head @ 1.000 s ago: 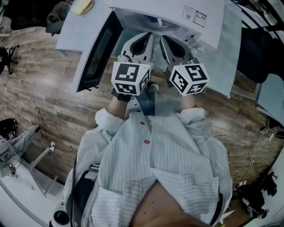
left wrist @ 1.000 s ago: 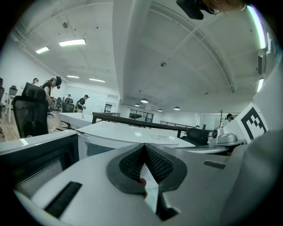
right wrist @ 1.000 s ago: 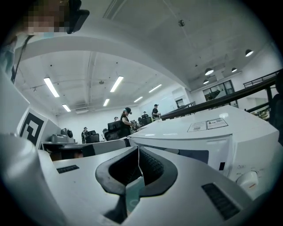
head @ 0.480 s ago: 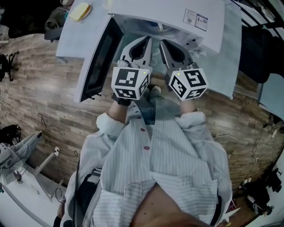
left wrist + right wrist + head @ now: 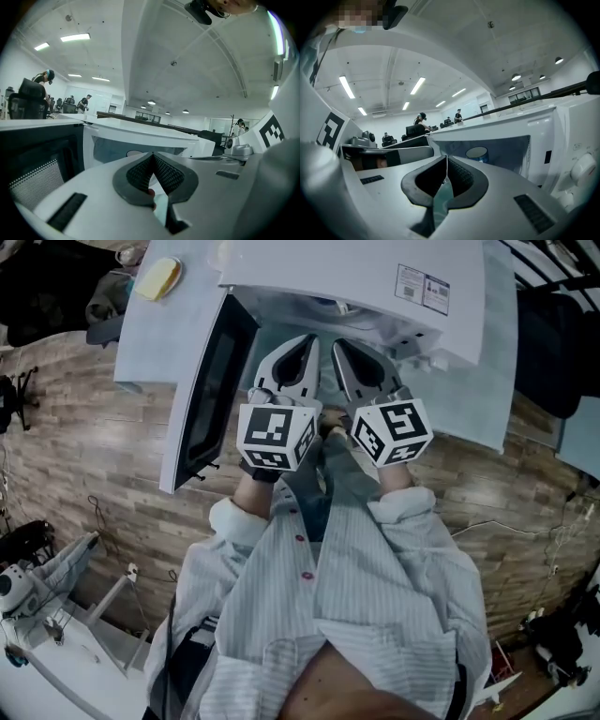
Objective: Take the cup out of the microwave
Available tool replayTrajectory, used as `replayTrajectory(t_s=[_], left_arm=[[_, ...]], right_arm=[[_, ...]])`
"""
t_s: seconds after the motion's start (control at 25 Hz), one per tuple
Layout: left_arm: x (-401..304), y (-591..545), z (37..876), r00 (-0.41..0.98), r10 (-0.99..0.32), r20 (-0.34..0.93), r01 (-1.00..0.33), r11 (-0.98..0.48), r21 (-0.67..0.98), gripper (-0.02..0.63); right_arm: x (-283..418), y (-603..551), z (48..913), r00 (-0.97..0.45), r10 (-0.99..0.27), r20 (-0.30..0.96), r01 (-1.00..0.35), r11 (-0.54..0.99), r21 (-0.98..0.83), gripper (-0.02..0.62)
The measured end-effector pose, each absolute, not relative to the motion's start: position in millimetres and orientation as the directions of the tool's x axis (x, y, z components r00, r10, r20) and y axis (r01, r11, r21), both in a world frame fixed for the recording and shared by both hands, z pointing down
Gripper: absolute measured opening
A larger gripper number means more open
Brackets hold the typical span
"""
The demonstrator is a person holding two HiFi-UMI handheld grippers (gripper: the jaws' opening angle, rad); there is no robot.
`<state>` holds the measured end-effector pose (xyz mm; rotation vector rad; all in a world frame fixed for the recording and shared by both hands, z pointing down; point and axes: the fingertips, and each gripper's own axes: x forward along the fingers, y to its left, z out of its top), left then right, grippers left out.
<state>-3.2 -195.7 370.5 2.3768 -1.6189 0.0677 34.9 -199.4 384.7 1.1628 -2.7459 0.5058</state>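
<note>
We stand in a big open room with a white ceiling, strip lights and a wood-plank floor (image 5: 103, 437), facing a pale table (image 5: 150, 329) on the far side. On it sits one white microwave (image 5: 375, 273), and its one door (image 5: 211, 381) hangs swung out to the left, so we judge the opening step as done. What is left is nearly everything else: reaching in, closing on the cup and drawing it out. We hold two grippers side by side just near of the opening, each with its marker cube toward us. The left gripper (image 5: 307, 339) has its jaws brought together at the tips with nothing between them, and the right gripper (image 5: 340, 341) is the same, pads meeting and empty. Neither touches the microwave as far as we can tell. The one cup (image 5: 478, 153) stands inside the cavity, far of both grippers, its pale oval rim and bluish side showing through the opening in both gripper views. We judge that a gripper must first spread its jaws before it can take hold. One small yellow thing (image 5: 157, 277) lies at the table's far left corner; we cannot tell what it is.
</note>
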Motion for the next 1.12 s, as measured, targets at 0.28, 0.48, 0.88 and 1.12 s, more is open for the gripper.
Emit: replayTrajectory(t_s=[0.28,0.48,0.88,1.12], left_arm=[[-10.8,-211.5,392.2,0.375,-0.908,0.189,-0.921,-0.341,0.19,0.008],[-12.8,-220.9,406.9,0.384,-0.903,0.192,-0.917,-0.349,0.19,0.008],[-10.5,-230.8,435.5,0.406,-0.889,0.214,-0.91,-0.372,0.184,0.008],[-11.2,-232.6,448.8,0.406,-0.884,0.232,-0.91,-0.366,0.194,0.008]], right_arm=[[37.4,-214.0,405.5,-0.656,-0.72,0.229,-0.753,0.598,-0.275,0.035],[39.8,-222.2,423.7,-0.629,-0.742,0.234,-0.774,0.566,-0.284,0.035],[37.1,-232.6,448.9,-0.606,-0.758,0.242,-0.791,0.541,-0.286,0.035],[35.7,-237.1,461.9,-0.598,-0.758,0.26,-0.798,0.53,-0.287,0.035]])
